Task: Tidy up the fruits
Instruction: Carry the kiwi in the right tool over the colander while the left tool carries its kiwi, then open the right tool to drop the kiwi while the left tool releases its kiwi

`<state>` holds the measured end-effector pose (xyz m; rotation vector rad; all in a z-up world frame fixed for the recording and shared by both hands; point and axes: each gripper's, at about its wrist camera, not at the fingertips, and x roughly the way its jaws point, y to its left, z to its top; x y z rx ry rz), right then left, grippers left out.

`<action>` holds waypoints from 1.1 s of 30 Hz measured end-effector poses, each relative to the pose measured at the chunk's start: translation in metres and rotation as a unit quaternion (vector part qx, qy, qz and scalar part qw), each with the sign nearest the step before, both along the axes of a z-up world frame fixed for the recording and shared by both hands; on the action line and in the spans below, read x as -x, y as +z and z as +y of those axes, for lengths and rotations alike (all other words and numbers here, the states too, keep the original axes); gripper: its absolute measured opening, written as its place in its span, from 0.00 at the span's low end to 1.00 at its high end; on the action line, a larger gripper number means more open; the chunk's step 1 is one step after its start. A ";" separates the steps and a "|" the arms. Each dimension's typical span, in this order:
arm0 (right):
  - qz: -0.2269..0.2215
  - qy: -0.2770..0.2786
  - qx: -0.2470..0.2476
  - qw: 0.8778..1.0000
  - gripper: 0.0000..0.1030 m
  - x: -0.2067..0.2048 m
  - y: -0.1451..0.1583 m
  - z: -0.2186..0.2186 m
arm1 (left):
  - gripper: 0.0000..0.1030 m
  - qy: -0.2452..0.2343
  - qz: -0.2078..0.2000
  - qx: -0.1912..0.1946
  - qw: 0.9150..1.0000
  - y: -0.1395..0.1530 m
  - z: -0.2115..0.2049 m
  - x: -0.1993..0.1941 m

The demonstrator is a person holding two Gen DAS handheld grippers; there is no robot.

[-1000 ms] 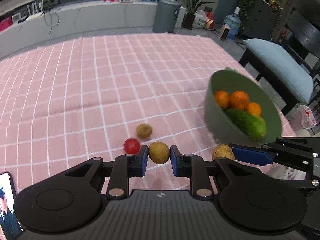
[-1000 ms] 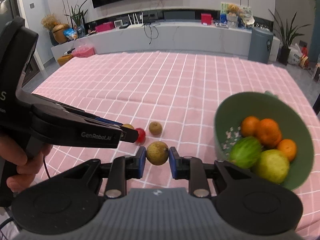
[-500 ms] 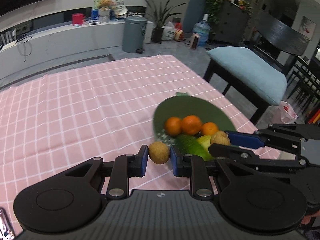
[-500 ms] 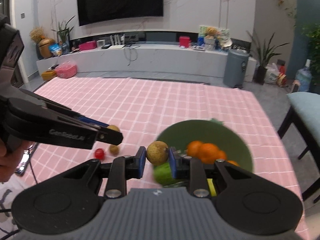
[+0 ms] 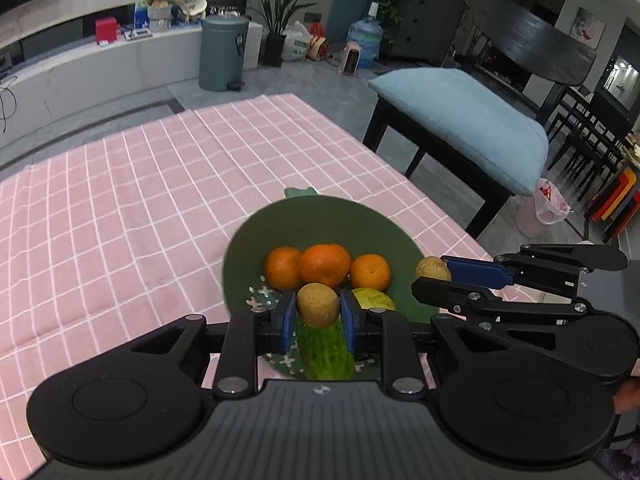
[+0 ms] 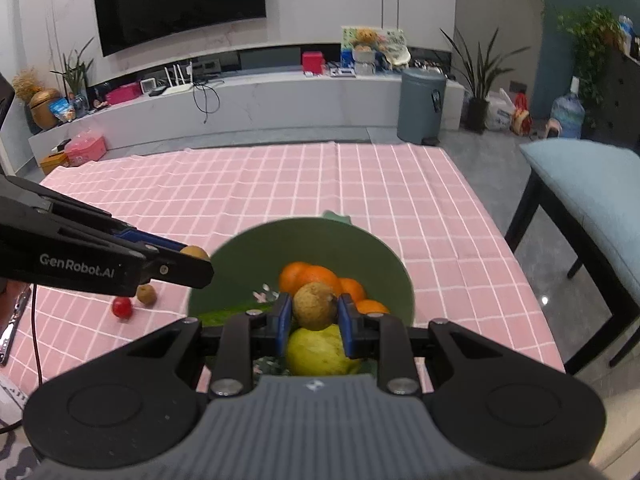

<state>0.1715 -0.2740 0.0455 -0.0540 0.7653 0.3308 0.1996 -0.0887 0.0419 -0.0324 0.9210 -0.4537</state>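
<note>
left tongs (image 5: 318, 316) clamp brown fruit (image 5: 317, 305) | right tongs (image 6: 313, 318) clamp brown fruit (image 6: 314, 306) | both directly above green bowl (image 5: 320, 216), drop straight down

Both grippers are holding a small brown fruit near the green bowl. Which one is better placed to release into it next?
Left, narrowly. The left gripper holds its brown fruit over the bowl, above the cucumber. The right gripper is over it too.
</note>
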 end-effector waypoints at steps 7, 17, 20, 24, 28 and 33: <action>0.023 0.006 -0.002 1.000 0.20 -0.020 -0.018 0.005 | 0.25 0.021 0.035 -0.015 0.999 -0.018 -0.007 -0.023; 0.058 0.025 0.007 0.998 0.20 -0.048 -0.050 0.018 | 0.25 0.051 0.088 -0.029 0.994 -0.042 -0.003 -0.047; 0.065 0.026 0.004 0.998 0.20 -0.053 -0.055 0.021 | 0.25 0.058 0.098 -0.028 0.993 -0.049 -0.003 -0.052; 0.075 0.026 0.001 0.997 0.20 -0.060 -0.061 0.024 | 0.26 0.061 0.104 -0.027 0.992 -0.054 -0.002 -0.055; 0.079 0.027 0.002 0.997 0.20 -0.063 -0.065 0.026 | 0.26 0.066 0.109 -0.026 0.992 -0.056 0.000 -0.058; 0.079 0.024 0.001 0.997 0.21 -0.064 -0.066 0.027 | 0.28 0.065 0.108 -0.020 0.992 -0.056 0.002 -0.057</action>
